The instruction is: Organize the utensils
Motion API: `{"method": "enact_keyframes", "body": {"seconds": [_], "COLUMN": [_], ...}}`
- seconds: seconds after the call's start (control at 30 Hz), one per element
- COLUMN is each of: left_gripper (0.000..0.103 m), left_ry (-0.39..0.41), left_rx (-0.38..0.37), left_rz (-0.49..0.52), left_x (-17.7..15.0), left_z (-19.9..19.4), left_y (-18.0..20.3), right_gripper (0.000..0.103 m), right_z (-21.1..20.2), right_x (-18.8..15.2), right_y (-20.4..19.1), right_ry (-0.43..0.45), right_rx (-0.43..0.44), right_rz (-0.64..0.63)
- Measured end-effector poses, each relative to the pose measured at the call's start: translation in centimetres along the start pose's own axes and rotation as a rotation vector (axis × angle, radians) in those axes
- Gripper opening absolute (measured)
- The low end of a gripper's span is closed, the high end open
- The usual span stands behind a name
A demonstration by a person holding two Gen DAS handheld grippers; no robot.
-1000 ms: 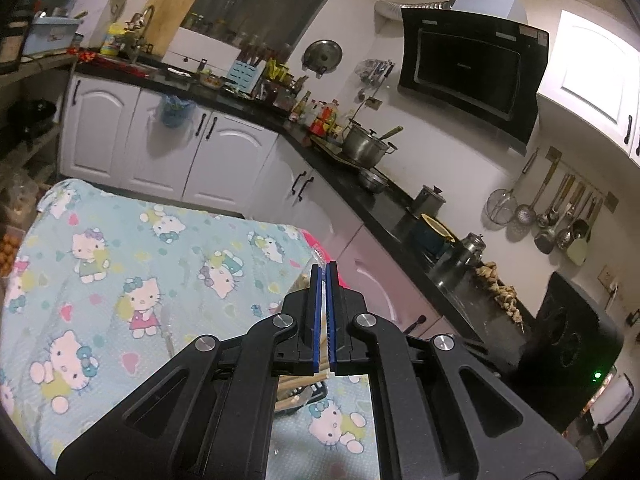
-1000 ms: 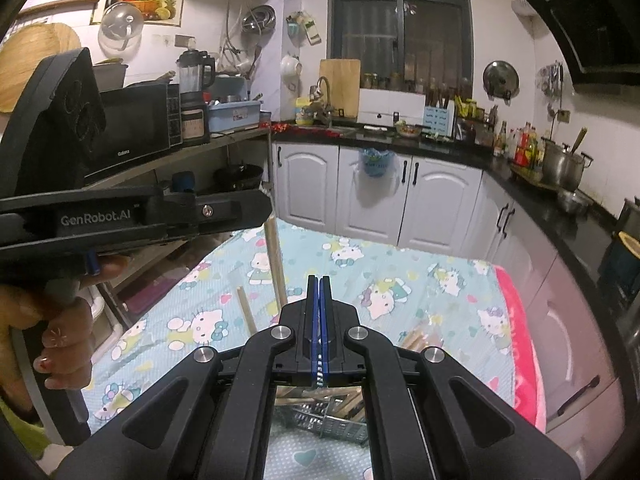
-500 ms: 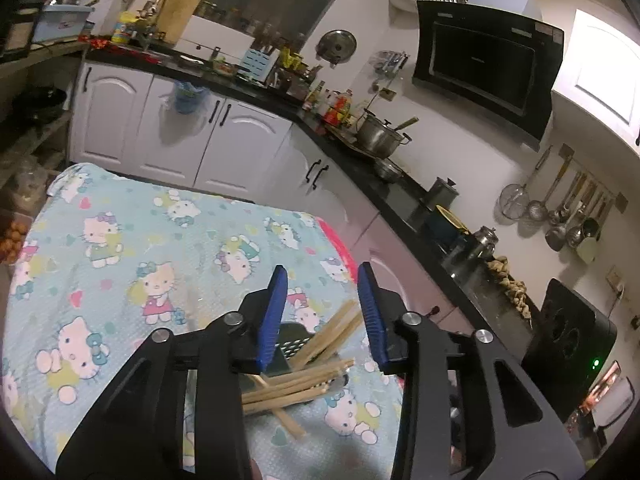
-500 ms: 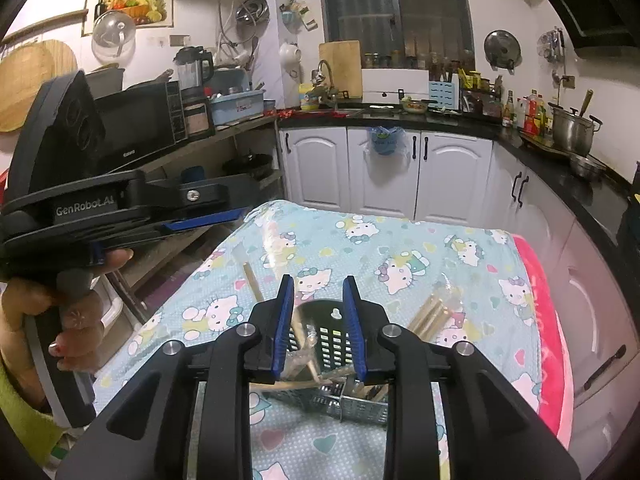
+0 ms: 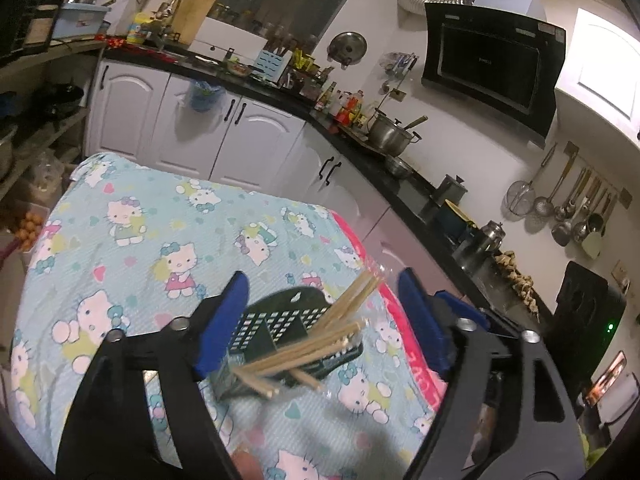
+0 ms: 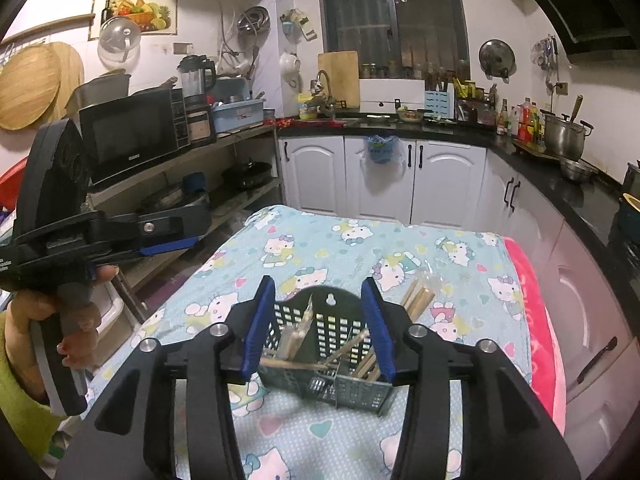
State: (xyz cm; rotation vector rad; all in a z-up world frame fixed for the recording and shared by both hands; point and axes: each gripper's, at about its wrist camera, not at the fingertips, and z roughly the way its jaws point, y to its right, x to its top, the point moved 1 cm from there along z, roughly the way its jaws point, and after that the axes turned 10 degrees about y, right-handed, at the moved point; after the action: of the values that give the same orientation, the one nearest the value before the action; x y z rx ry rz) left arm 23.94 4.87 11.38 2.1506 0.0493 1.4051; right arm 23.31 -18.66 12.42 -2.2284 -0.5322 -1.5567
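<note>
A dark green slotted utensil basket [image 6: 328, 356] stands on the Hello Kitty tablecloth [image 6: 320, 248]; it also shows in the left wrist view [image 5: 288, 328]. Several wooden chopsticks [image 5: 316, 344] lie in and across it, some sticking out over its rim [image 6: 320, 364]. More chopsticks in a clear wrapper [image 6: 418, 296] lie on the cloth to the basket's right. My left gripper [image 5: 322, 312] is open and empty above the basket; from the right wrist view it shows at the left [image 6: 168, 236]. My right gripper [image 6: 320, 320] is open and empty, with the basket seen between its jaws.
White cabinets [image 6: 384, 176] and a black counter [image 6: 560, 176] run behind and to the right of the table. A shelf with a microwave [image 6: 132, 136] stands on the left. A pink cloth edge [image 6: 536, 312] marks the table's right side.
Both grippers went from shut to wide open. Both views now look lower, so the basket and chopsticks show between the jaws.
</note>
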Motion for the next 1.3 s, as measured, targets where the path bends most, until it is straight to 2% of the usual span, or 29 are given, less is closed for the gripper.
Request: {"method": "enact_keyframes", "body": {"seconds": [0.03,0.13,0.2,0.33,0.37,0.4,0.47,0.57,0.67,0.87,1.03,1.2,1.3], "left_gripper": [0.083,0.091,0.092,0.092,0.092,0.092,0.092,0.092,0.092,0.092,0.092,0.092,0.092], "left_ry": [0.005,0.024,0.029,0.051,0.05,0.046,0.03,0.019,-0.01,-0.042,-0.035,0.012,0.052], "left_rx": [0.014,0.049,0.07,0.134,0.146,0.156,0.181,0.233,0.258,0.309,0.352,0.383,0.393], "left_rz": [0.009,0.03,0.028,0.048,0.052,0.055,0.073,0.116,0.138,0.178,0.226,0.244,0.264], "left_x": [-0.3,-1.1,-1.6,-2.9,-3.4,-3.9,-5.1,-7.1,-9.0,-12.4,-15.0,-16.9,-17.8], "left_z": [-0.5,-1.9,-2.9,-4.8,-5.1,-5.4,-6.0,-6.7,-7.1,-7.9,-8.4,-9.1,-9.4], "left_y": [0.1,0.1,0.0,0.0,0.1,0.1,0.2,0.6,0.9,1.1,1.3,1.8,2.1], "right_gripper": [0.045,0.051,0.059,0.064,0.073,0.077,0.078,0.089,0.094,0.096,0.096,0.097,0.097], "right_z": [-0.3,-1.5,-2.2,-4.2,-4.5,-5.1,-5.9,-7.0,-8.0,-8.7,-9.2,-10.4,-11.2], "right_x": [-0.2,-0.8,-1.2,-2.5,-2.8,-3.4,-4.3,-5.8,-7.5,-11.3,-13.6,-16.1,-16.5], "right_y": [-0.1,-0.2,-0.3,-0.7,-0.8,-0.9,-1.2,-1.8,-2.0,-2.0,-2.1,-2.1,-2.4], "right_ry": [0.003,0.015,0.024,0.04,0.044,0.049,0.052,0.054,0.05,0.0,0.0,0.055,0.122], "right_rx": [0.0,0.003,0.01,0.005,0.001,-0.007,-0.011,-0.025,-0.04,-0.066,-0.126,-0.175,-0.208], "right_rz": [-0.003,0.001,0.011,0.006,0.004,0.005,0.006,-0.006,0.005,0.043,-0.02,-0.051,-0.073]}}
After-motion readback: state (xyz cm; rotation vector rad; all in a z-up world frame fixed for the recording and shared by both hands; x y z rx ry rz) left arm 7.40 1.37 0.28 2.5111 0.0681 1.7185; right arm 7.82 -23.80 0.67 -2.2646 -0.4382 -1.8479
